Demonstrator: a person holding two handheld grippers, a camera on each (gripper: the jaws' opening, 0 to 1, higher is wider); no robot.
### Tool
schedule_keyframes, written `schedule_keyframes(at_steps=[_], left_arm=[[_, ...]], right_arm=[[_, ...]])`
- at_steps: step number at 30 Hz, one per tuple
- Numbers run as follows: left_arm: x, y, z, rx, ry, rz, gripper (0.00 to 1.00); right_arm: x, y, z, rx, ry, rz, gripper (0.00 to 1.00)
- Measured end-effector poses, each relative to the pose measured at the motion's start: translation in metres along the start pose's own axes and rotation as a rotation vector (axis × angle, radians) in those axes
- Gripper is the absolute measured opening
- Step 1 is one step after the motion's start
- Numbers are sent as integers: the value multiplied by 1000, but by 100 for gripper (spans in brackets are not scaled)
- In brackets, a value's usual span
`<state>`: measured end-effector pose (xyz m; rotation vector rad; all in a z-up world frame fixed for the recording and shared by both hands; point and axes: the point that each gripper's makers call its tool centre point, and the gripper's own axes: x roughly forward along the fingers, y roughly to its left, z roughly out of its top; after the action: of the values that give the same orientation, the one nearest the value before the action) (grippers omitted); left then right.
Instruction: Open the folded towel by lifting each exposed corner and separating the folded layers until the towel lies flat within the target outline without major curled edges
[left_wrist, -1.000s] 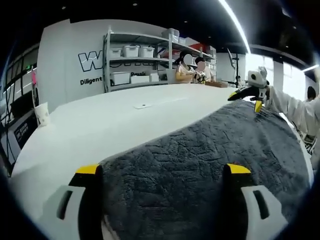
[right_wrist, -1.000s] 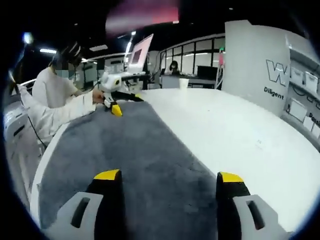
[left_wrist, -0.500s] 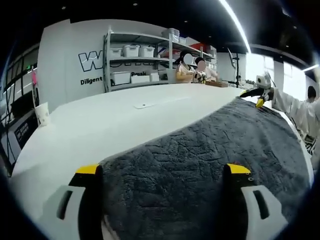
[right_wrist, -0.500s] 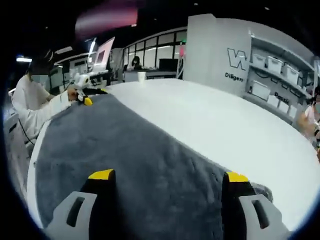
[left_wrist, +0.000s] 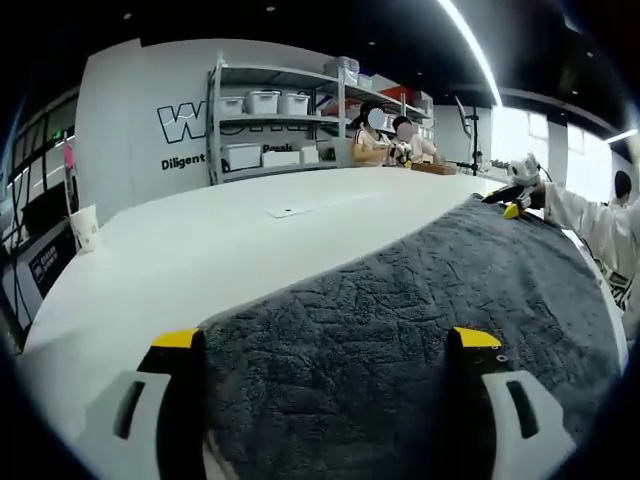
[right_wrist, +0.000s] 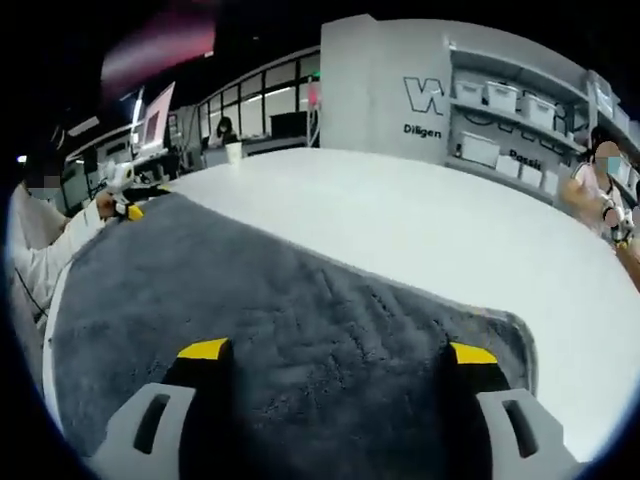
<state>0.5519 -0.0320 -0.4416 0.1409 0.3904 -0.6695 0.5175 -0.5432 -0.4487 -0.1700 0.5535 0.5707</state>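
Note:
A dark grey towel (left_wrist: 420, 300) lies spread on the white table (left_wrist: 200, 240), one edge running diagonally across the left gripper view. My left gripper (left_wrist: 326, 340) is open, its yellow-tipped jaws wide apart over the near end of the towel. In the right gripper view the towel (right_wrist: 250, 290) ends in a rounded corner (right_wrist: 512, 335) at the right. My right gripper (right_wrist: 338, 352) is open just above the cloth near that corner. Each gripper appears small in the other's view: the right gripper (left_wrist: 515, 195) in a white-sleeved hand, the left gripper (right_wrist: 122, 190) at the towel's far end.
Metal shelves (left_wrist: 280, 120) with white bins stand behind the table, below wall lettering. A paper cup (left_wrist: 85, 228) sits at the left table edge and a small flat item (left_wrist: 285, 212) lies mid-table. People (left_wrist: 385, 135) sit at the far side. Bare white tabletop (right_wrist: 400, 220) stretches beside the towel.
The right gripper has travelled along the towel toward its far corner, so its view now shows the rounded corner and the shelves. The left gripper has stayed put.

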Motion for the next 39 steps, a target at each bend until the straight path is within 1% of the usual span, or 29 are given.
schedule_keyframes(at_steps=[2, 7, 9, 18, 19, 22, 23, 24, 26, 28, 29, 30, 31, 32, 33, 36, 38, 39], left_arm=[[0, 0, 0, 1, 1, 1, 99], [-1, -1, -1, 1, 10, 4, 99], [-1, 0, -1, 1, 8, 2, 99], [-1, 0, 0, -1, 7, 2, 99], [-1, 0, 1, -6, 5, 1, 99], [-4, -1, 9, -58, -29, -9, 99], [-5, -3, 14, -68, -53, -18, 99], [-9, -7, 21, -99, -79, -27, 99], [-14, -16, 27, -70, -90, -41, 99], [-15, -21, 29, -58, -79, -50, 99], [-14, -27, 27, -65, -61, -63, 99], [-15, -30, 22, -92, -25, -60, 99], [-17, -34, 17, -6, 24, -64, 99], [-19, -37, 18, 31, 27, -58, 99], [-20, -43, 22, 5, 14, -54, 99], [-29, -56, 32, -28, -18, -68, 99], [-36, -65, 33, -5, -10, -70, 99], [-42, -72, 30, 1, 14, -68, 99]], right_arm=[[1, 2, 0, -2, -2, 3, 92], [1, 2, 1, -4, -19, 11, 95], [2, 2, 0, -9, -13, 15, 96], [2, 0, 1, -1, 6, 11, 97], [1, -1, 2, 4, 12, 6, 98], [-4, 4, 3, -5, 21, -1, 99], [-5, 5, 4, -7, 21, -2, 99], [-10, 6, 6, -14, 22, -9, 99], [-20, 8, 11, -21, 15, -19, 99], [-28, 10, 14, -17, 8, -29, 99], [-37, 13, 15, -16, 10, -38, 99], [-41, 14, 15, -16, 12, -41, 99], [-47, 17, 14, -15, 20, -40, 99], [-49, 18, 13, -16, 23, -39, 99], [-55, 22, 11, -18, 30, -32, 99], [-68, 31, 8, -38, 28, -27, 99], [-75, 39, 3, -46, 37, -13, 99], [-78, 44, -1, -52, 47, -6, 99]])
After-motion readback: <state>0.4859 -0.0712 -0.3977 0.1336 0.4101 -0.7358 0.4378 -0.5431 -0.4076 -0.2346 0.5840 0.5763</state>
